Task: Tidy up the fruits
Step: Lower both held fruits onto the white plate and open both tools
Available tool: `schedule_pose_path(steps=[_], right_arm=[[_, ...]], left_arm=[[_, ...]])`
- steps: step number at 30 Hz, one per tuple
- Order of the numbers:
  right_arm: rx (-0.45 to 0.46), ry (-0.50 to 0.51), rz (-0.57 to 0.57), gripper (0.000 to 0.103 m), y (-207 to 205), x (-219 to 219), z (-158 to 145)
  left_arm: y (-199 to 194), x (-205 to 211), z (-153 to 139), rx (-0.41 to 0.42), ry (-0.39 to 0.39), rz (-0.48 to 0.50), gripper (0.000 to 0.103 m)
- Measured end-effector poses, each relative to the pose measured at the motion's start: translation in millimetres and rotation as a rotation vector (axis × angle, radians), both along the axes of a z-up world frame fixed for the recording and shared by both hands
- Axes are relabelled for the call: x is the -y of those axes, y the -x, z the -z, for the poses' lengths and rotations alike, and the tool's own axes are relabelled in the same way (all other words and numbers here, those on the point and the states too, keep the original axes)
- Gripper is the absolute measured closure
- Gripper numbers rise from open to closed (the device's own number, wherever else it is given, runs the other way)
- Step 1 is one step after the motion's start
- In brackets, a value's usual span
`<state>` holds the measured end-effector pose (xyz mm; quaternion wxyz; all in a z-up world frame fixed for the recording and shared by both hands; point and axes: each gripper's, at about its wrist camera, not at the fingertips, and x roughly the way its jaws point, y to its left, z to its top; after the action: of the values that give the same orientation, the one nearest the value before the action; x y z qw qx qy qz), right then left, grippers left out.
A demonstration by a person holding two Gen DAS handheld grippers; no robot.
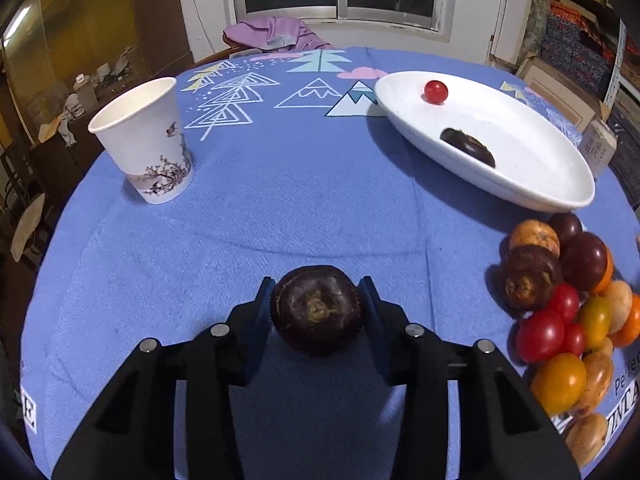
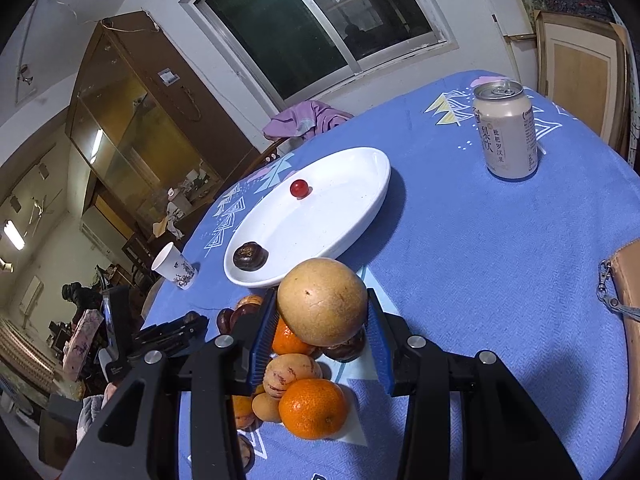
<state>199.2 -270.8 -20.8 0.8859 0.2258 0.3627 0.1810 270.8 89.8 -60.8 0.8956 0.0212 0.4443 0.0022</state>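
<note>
Cup (image 1: pixel 146 140) left of dish (image 1: pixel 520 184)

Left gripper (image 1: pixel 318 284): matte black angular arms, round silver screws at the joints, dark blue fingers (image 1: pixel 265 300).
Right gripper (image 2: pixel 322 308): matched it in black, silver screw heads, brighter blue ribbed pads (image 2: pixel 262 344) lined its fingers.

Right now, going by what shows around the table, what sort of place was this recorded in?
Probably a lived-in home, a dining or storage room. A round table under a blue printed cloth stands by a sliding window; a glass-fronted wooden cabinet holds clutter, and a purple garment lies draped behind the table.
</note>
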Motion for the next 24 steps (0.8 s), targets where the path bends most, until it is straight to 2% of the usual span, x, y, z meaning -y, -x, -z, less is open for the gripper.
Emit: schedule_pose_path(steps=[4,8,14,16,19,24], right_arm=[[0.005,0.004,0.001,0.059,1.2,-0.7,0.6],[0.019,0.017,0.007,0.059,1.0,-0.8,-1.9],[0.064,0.125,0.012,0.059,-24.9,-19.0,-33.8],[0.079,0.149,-0.009,0.059,-41.0,-32.5,-43.8],[0.088,0.165,-0.035,0.059,-68.6,-52.9,-47.3],[0.030,0.244,-0.074,0.059,-112.7,-82.5,-23.7]], left_arm=[[12.3,4.0,-1.5,0.027,-0.006,0.002,0.061],[15.3,9.4,-27.2,0.088,0.040,0.016,0.061],[-28.4,46.7,-81.0,0.155,0.034,0.061,0.061],[-48.9,58.7,-92.1,0.163,0.059,0.069,0.061],[-75.7,70.7,-91.9,0.151,0.071,0.066,0.061],[-120.8,82.2,-66.1,0.087,0.084,0.058,0.061]])
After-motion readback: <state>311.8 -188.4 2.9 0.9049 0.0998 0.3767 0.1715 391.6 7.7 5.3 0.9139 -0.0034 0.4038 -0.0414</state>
